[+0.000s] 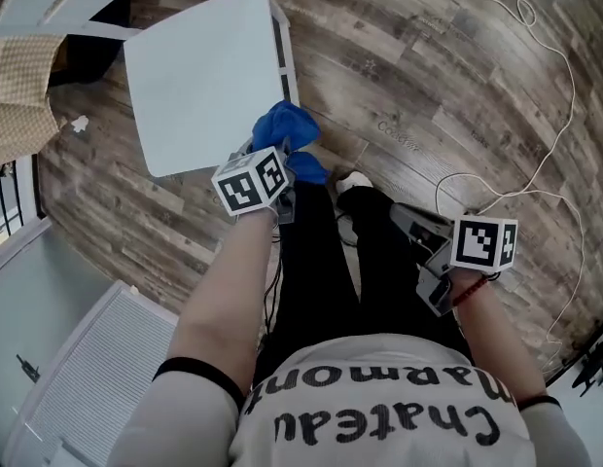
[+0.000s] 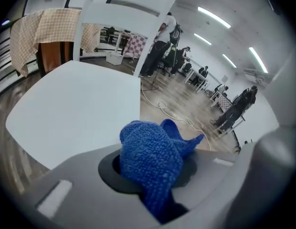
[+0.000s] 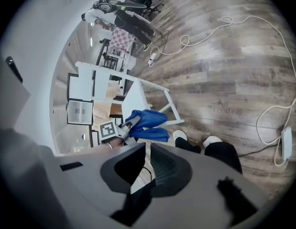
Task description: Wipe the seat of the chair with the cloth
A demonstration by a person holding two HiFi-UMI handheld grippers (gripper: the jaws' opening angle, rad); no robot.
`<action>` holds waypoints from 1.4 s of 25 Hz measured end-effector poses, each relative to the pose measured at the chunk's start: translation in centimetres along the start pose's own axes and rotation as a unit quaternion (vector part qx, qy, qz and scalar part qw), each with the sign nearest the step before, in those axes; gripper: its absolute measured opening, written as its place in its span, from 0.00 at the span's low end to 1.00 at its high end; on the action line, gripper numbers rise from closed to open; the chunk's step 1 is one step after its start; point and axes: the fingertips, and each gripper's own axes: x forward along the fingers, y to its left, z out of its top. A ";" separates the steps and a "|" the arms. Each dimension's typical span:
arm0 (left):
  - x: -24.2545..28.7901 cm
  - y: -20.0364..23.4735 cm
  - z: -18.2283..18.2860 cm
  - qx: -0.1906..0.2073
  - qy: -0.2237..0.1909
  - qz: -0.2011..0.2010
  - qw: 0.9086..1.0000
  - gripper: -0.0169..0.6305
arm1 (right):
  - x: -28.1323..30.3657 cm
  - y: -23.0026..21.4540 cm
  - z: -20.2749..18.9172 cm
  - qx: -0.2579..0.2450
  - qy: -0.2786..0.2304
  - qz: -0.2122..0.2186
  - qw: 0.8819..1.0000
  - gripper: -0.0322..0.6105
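Softness is the main thing to reckon with in the blue terry cloth (image 2: 153, 161): it looks light, limp and fluffy, and would likely fold and flop instead of keeping any shape. It is bunched into a wad, and the fingers of the left gripper (image 1: 280, 163) are clamped on its lower part, so a rounded lump and a loose pointed flap stand out beyond them. That grip on the gathered middle seems sound; a hold on one thin edge would probably let the rest trail and slip free. The looped pile should drag well on a smooth surface, so a light downward press is likely enough.

The cloth hangs in the air just beside the near right corner of the white square chair seat (image 1: 199, 76), not yet touching it. The seat looks flat, hard and bare.

The right gripper (image 1: 407, 216) hangs well apart to the right, over the wood-plank floor (image 1: 428, 86), its fingers drawn close together with nothing between them.
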 end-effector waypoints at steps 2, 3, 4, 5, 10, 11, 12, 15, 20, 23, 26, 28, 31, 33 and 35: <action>-1.6 -1.9 1.1 -0.002 -0.013 -0.018 1.000 0.14 | -1.3 1.0 0.7 -0.017 -0.005 -0.001 1.000 0.12; -2.4 -2.8 1.8 -0.005 -0.022 -0.028 0.999 0.14 | -1.8 1.5 1.2 -0.025 -0.007 -0.001 1.000 0.12; -3.3 -3.7 2.8 -0.008 -0.035 -0.035 0.999 0.14 | -2.3 2.0 1.7 -0.033 -0.009 -0.001 0.999 0.12; -4.2 -4.4 3.8 -0.008 -0.049 -0.039 0.998 0.14 | -2.7 2.6 2.2 -0.040 -0.011 0.000 0.999 0.12; -10.7 -6.0 10.7 0.028 -0.112 -0.026 0.993 0.15 | -3.7 6.5 5.2 -0.090 -0.020 0.003 0.996 0.12; -12.2 -6.3 12.5 0.036 -0.130 -0.028 0.990 0.15 | -3.7 7.5 6.3 -0.110 -0.023 0.003 0.994 0.11; -13.8 -6.5 14.0 0.043 -0.146 -0.031 0.988 0.16 | -3.7 8.7 7.3 -0.131 -0.026 0.004 0.991 0.11; -19.2 -7.2 17.7 0.036 -0.194 -0.042 0.979 0.16 | -3.6 13.3 9.5 -0.215 -0.032 0.018 0.976 0.11; -27.4 -8.3 22.5 -0.019 -0.282 -0.062 0.957 0.16 | -3.7 24.6 13.5 -0.305 -0.055 0.092 0.946 0.11; -31.7 -9.9 23.9 -0.028 -0.303 -0.081 0.949 0.16 | -4.8 31.6 14.0 -0.347 -0.073 0.128 0.926 0.11; -36.8 -11.5 24.2 -0.014 -0.330 -0.102 0.938 0.16 | -5.9 36.8 12.6 -0.362 -0.083 0.164 0.914 0.11; -40.7 -12.0 24.2 -0.011 -0.360 -0.109 0.927 0.16 | -6.6 39.9 11.1 -0.369 -0.083 0.194 0.905 0.11; -47.3 -12.6 24.6 -0.014 -0.418 -0.115 0.901 0.16 | -8.5 45.5 8.0 -0.395 -0.083 0.258 0.878 0.11; -51.6 -13.8 25.0 0.008 -0.453 -0.120 0.883 0.16 | -10.3 49.2 5.6 -0.424 -0.089 0.299 0.850 0.11; -55.6 -15.1 25.4 0.035 -0.482 -0.121 0.867 0.16 | -12.4 52.6 3.3 -0.464 -0.103 0.327 0.817 0.11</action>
